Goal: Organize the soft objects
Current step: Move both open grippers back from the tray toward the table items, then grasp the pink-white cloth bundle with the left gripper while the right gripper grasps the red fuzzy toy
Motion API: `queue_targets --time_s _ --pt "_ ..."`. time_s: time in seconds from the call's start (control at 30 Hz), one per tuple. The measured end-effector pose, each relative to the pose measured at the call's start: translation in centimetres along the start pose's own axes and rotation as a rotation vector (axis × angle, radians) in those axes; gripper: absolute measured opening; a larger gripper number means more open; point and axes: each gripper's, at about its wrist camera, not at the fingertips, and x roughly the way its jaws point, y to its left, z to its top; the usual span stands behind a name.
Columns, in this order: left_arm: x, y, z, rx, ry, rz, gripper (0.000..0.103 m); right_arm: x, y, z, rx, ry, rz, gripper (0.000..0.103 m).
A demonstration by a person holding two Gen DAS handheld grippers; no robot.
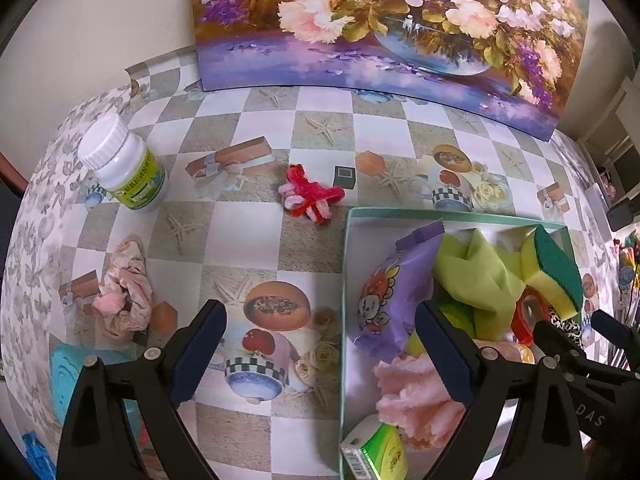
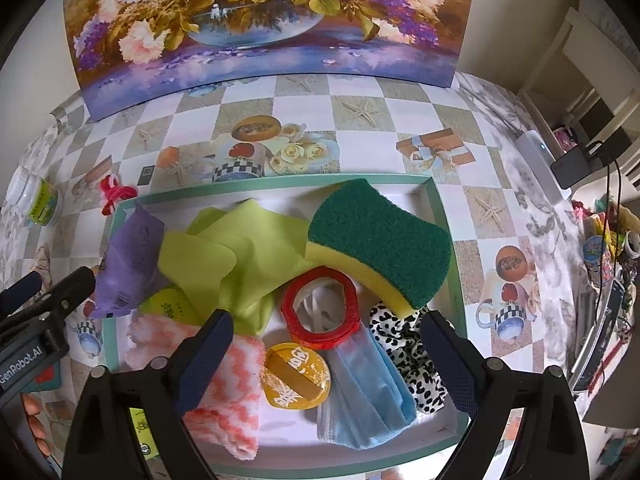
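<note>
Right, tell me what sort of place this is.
Probably a home, at a dining or side table. A checkered printed tablecloth covers it, a floral still-life painting leans against the wall, and a shallow green-rimmed box holds household bits such as a yellow-and-green scrub sponge.

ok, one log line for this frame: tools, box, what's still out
left tool: open, empty | right tool: open, empty, over box | box holds sponge, green cloth | out: pink scrunchie, red pipe cleaner
</note>
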Motion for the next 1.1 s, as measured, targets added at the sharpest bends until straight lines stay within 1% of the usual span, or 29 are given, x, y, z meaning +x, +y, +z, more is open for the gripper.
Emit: queue_targets --time_s 0.2,0.3,0.47,0.57,0.77,1.1 --pt "-1.7 2.7 0.4 -0.009 -0.025 0.023 0.095 -0.7 2.4 0.1 -0.031 -0.016 0.028 0.096" --pt "-2.3 4.8 0.4 -0.046 -0.032 0.030 0.095 -1.1 4.3 0.0 -0.068 -0.027 0.051 0.096" --pt "-3.0 8.2 0.2 -0.101 -0.041 0.076 0.095 -1.3 7.1 -0.2 -0.104 -0.029 0.094 0.096" --pt "-3.2 10.2 -0.1 -0.139 -0.044 0.076 0.095 -1.4 8.9 -0.5 -0.140 -0.031 0.087 0.096" --pt "-3.1 13.5 -0.3 -0.191 -0.042 0.109 0.095 -1.4 11.6 -0.9 -0.182 -0.029 0.097 0.096" --pt "-2.5 16.9 -0.9 -0.258 -0.024 0.111 0.095 -0.9 15.0 -1.1 -0.233 -0.024 0.100 0.096"
